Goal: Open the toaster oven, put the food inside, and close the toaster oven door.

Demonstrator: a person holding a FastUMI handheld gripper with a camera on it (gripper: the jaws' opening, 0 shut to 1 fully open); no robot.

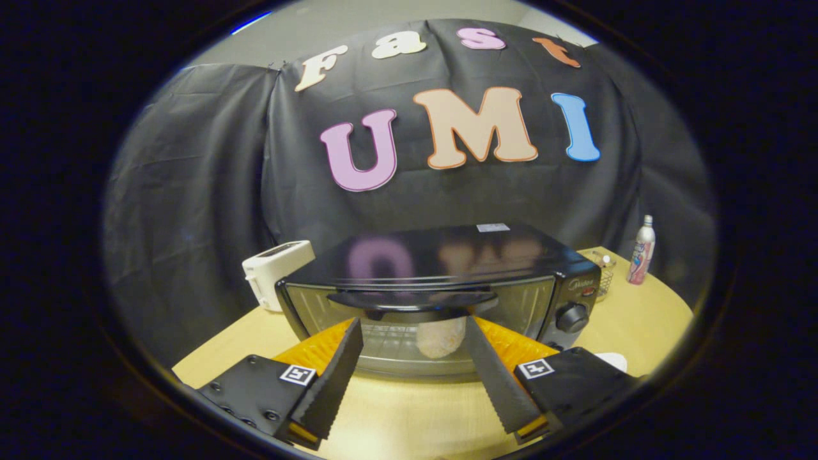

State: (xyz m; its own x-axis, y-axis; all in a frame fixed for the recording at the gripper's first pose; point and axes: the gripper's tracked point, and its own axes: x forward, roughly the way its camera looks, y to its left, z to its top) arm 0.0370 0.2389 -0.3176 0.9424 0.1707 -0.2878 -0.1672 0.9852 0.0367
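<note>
A black toaster oven (441,255) stands on the pale wooden table (409,415), its glass door shut and its dark handle (412,300) running across the top of the door. Through the glass a pale, rounded piece of food (441,337) rests on the rack inside. My gripper (412,322) is open, its two fingertips spread just below the handle and close to the door glass, with nothing held between them. The food shows behind the glass between the fingers.
A white pop-up toaster (276,268) sits left of the oven. Right of it are a small wire basket (604,271) and a pink-and-white bottle (641,250). A white object (612,361) lies by the right finger. Control knob (572,317) on the oven's right panel.
</note>
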